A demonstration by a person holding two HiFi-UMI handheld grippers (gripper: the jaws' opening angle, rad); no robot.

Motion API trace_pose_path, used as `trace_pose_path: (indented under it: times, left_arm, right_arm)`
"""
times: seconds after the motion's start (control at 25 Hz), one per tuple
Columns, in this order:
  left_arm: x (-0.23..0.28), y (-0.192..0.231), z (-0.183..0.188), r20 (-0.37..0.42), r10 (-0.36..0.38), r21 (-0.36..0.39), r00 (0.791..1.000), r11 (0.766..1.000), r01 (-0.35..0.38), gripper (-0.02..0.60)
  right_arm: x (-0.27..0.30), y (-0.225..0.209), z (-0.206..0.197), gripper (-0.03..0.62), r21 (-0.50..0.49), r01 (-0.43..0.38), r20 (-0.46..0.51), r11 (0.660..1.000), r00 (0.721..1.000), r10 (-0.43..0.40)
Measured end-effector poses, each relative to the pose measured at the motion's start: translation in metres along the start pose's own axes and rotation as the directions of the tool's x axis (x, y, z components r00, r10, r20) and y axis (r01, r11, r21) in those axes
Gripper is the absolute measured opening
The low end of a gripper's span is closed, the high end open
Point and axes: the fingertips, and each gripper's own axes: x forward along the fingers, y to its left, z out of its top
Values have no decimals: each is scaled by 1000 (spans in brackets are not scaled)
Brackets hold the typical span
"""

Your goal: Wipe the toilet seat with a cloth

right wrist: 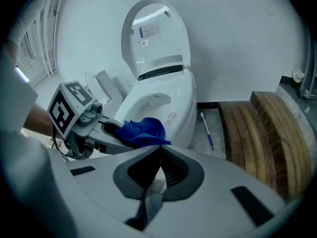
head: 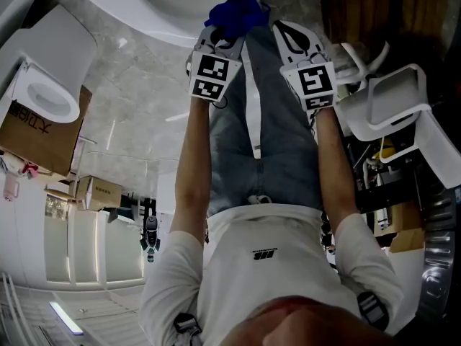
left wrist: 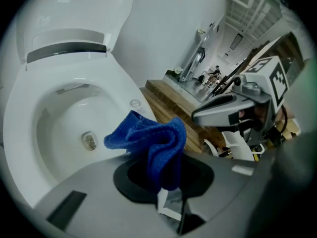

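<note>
Nearest, the left gripper had its jaws pinched on a fold of the blue cloth, most of which stood bunched and free beyond the tips. Beside it, the right gripper had its jaws pressed together with nothing between them. Just past the cloth lay the toilet seat, a white ring around the open bowl, with the lid raised behind. Whether cloth met seat could not be told. The likely trouble was the thin hold: a hard sideways drag might have pulled the fold out and dropped the cloth into the bowl, or let bare jaw tips scrape the seat.
</note>
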Motion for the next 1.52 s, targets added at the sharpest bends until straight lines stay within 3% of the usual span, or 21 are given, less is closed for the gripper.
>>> trace_pose_path:
  times: [1.52]
  left_arm:
    - [41,46,107,44,-38,56,998,998,36,77]
  right_arm:
    - [20,-38,44,-5,46,49,25,998,998,-50]
